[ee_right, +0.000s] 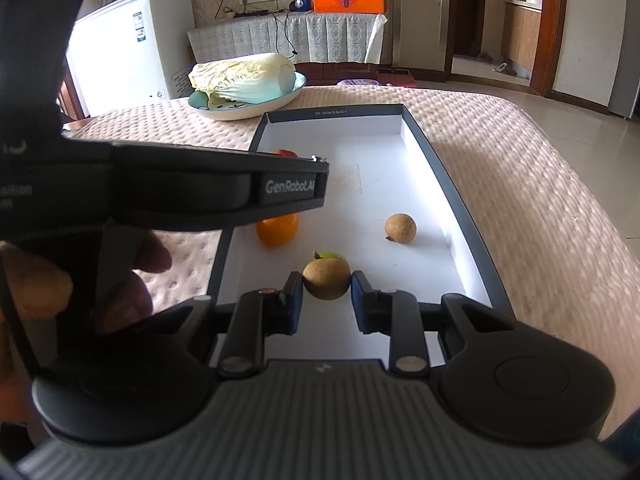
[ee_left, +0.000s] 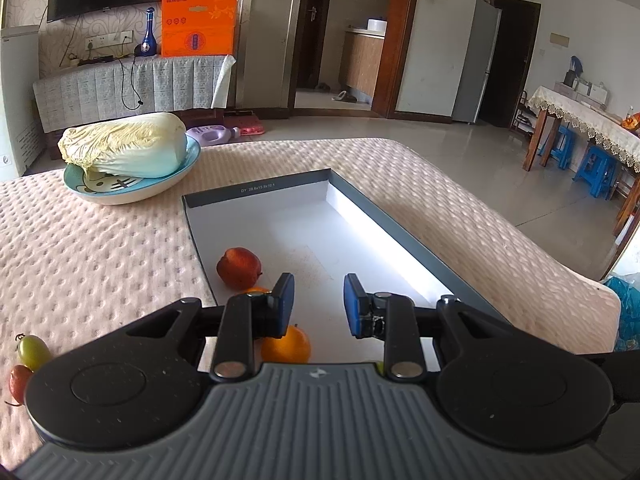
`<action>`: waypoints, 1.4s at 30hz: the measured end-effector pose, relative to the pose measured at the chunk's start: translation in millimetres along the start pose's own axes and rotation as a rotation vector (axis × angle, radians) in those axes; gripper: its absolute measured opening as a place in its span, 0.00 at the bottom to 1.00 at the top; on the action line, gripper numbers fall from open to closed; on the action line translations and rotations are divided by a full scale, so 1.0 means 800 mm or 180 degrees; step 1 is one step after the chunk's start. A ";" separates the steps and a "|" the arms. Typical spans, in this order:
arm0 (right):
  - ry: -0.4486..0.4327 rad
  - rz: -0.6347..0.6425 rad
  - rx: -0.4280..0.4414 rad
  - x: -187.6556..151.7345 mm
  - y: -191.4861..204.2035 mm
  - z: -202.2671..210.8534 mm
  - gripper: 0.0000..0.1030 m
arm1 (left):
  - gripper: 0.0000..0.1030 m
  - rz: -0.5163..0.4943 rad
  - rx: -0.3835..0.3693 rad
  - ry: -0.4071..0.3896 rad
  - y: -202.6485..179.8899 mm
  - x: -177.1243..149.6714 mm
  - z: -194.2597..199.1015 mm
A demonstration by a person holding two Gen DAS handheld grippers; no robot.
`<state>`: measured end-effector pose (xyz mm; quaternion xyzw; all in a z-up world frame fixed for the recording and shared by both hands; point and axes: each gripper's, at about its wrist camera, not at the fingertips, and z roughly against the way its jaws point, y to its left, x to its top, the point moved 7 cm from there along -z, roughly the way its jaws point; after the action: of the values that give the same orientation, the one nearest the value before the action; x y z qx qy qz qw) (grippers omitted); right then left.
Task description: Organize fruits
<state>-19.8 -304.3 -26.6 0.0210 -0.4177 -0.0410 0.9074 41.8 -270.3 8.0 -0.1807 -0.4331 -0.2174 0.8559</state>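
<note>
Right gripper [ee_right: 327, 282] is clamping a brown fruit [ee_right: 326, 280] between its two blue pads, holding it just above the white floor at the near end of the box [ee_right: 424, 136]; the pads are pressing on opposite sides of the round fruit, a hold that is probably keeping it from rolling free. Judging by the task, the fruit is being carried over the box so that it can be set down with the others. A green fruit [ee_right: 332, 256] is peeking out just behind it. A second brown fruit [ee_right: 400, 228] is resting on the floor of the box toward the right wall, apart from the held one. An orange [ee_right: 278, 230] is lying near the left wall, partly hidden by the left device, and a red fruit [ee_left: 239, 267] is sitting farther along the same wall. Left gripper [ee_left: 319, 304] is hovering over the box with nothing between its pads, at its narrowest setting, presumably idling while the right one works. Outside the box, a green tomato [ee_left: 33, 351] and a red one [ee_left: 19, 382] are lying on the quilted cover [ee_left: 100, 248], apparently still to be collected. A cabbage [ee_left: 124, 145] is resting on a plate [ee_left: 132, 194] beyond the box.
</note>
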 end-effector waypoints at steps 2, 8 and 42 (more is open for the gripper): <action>0.0009 0.0004 0.0002 0.000 0.001 -0.001 0.28 | 0.31 -0.0002 -0.0003 -0.0011 0.000 0.000 0.000; 0.0025 0.0017 0.0003 -0.001 0.001 -0.002 0.28 | 0.31 0.0019 -0.0010 -0.0019 0.001 0.002 -0.001; 0.0010 0.0006 -0.0056 -0.001 -0.006 0.001 0.28 | 0.31 0.0272 0.0233 -0.0095 0.044 0.018 0.020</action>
<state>-21.3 -308.8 -26.9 0.0126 -0.4160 -0.0437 0.9082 57.1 -235.7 24.3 -0.1708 -0.4454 -0.1619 0.8639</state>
